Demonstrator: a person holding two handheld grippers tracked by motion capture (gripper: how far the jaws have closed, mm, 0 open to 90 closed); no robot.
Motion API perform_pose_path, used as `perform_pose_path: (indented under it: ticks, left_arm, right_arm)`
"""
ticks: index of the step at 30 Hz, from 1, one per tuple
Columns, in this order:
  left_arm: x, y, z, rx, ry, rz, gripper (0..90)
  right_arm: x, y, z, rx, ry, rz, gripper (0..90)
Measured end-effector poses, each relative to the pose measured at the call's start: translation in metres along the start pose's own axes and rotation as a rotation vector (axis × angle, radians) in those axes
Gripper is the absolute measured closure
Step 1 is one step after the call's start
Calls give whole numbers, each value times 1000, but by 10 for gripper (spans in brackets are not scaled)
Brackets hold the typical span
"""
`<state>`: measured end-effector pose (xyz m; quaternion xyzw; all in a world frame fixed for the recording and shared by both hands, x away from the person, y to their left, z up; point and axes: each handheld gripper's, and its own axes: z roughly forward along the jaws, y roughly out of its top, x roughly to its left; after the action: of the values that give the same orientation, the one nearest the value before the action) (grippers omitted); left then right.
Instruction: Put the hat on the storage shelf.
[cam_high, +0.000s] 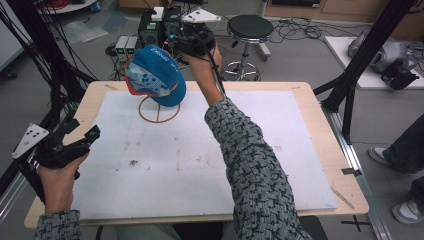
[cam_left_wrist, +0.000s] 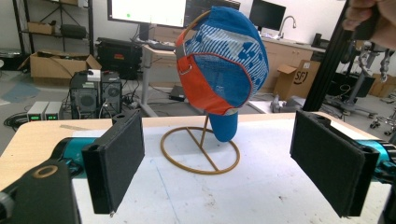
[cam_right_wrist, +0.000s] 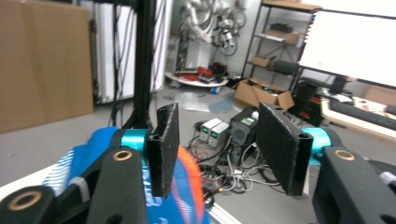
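Black-jawed left gripper low at the near left table edge, held level in a hand, jaws wide apart, empty, aimed at the cap. Farther in, blue and orange cap perched tilted on a wire stand over the white mat. Beyond, right forearm raised, right gripper just beside the cap's far side, jaws parted, empty
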<state>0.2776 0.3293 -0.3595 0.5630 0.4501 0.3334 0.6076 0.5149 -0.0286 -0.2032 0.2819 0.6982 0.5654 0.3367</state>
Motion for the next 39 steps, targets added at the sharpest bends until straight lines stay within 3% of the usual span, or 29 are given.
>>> perform_pose_path:
  ticks: [7,12,24,30,33,36,39]
  left_arm:
    - [0,0,1,3,4,3,179]
    - [-1,-1,2,10,2,6,179]
    - [1,-4,4,29,10,12,179]
    - [-1,-6,6,43,8,22,179]
    - [-2,-7,7,48,9,22,179]
    - [-2,-8,8,52,10,24,179]
    - [-3,-9,10,60,9,27,179]
  right_arm:
    - [-36,0,-33,-36,-64,40,467]
    - [-58,-3,-56,-58,-106,71,402]
    - [-109,-28,-113,-64,-214,120,282]
    - [-129,-47,-143,-49,-259,132,224]
    - [-136,-56,-160,-72,-274,131,216]
    - [-143,-59,-173,-37,-268,143,172]
    - [-144,-62,-191,-95,-288,123,172]
